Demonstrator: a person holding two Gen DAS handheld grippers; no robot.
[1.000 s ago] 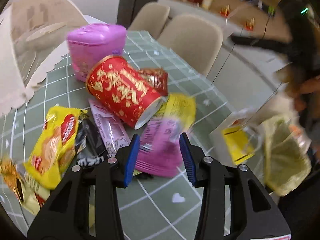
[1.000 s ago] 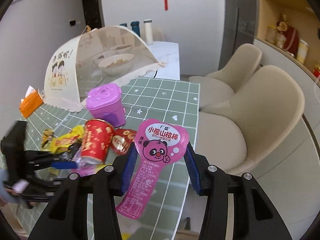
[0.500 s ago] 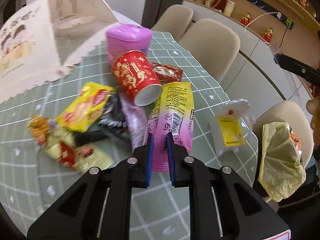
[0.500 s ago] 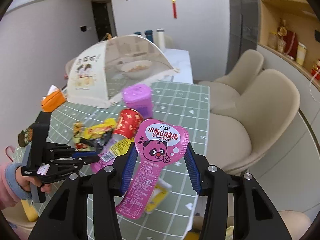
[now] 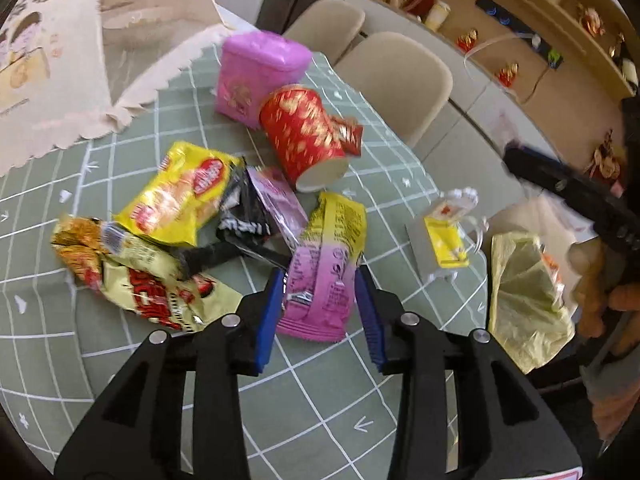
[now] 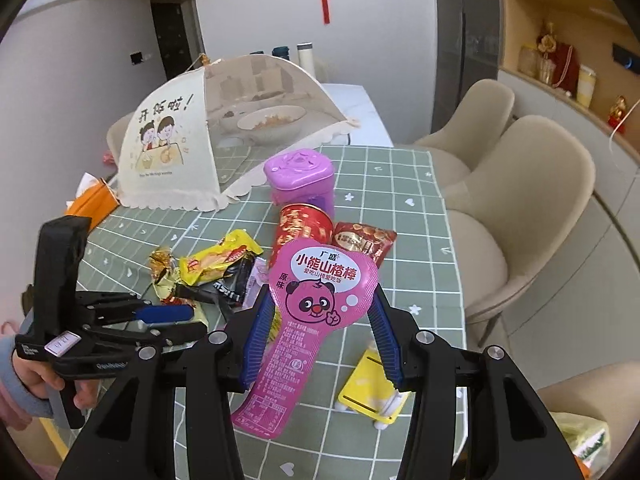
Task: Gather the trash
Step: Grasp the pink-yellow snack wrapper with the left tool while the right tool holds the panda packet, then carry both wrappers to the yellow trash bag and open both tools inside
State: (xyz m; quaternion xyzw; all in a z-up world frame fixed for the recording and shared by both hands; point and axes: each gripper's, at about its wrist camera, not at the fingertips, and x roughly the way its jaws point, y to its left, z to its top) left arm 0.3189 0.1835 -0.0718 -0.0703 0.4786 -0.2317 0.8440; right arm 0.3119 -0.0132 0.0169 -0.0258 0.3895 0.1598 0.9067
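The left gripper [image 5: 318, 312] is opening, with the pink and yellow wrapper [image 5: 328, 264] between its jaws, its long side pointing to 12 o'clock. The right gripper [image 6: 320, 324] pinches a pink panda wrapper [image 6: 316, 300].

Left gripper [image 5: 318, 312] stands over the green checked tablecloth [image 5: 320, 392], jaws opening, with the near end of a pink-and-yellow wrapper [image 5: 326, 276] between the blue pads; contact cannot be confirmed. Beyond it lie a tipped red paper cup [image 5: 306, 134], a yellow snack bag [image 5: 182, 194], a black wrapper [image 5: 244, 216] and a pink lidded box [image 5: 256, 76]. A yellow plastic bag [image 5: 528, 296] hangs past the table's right edge.
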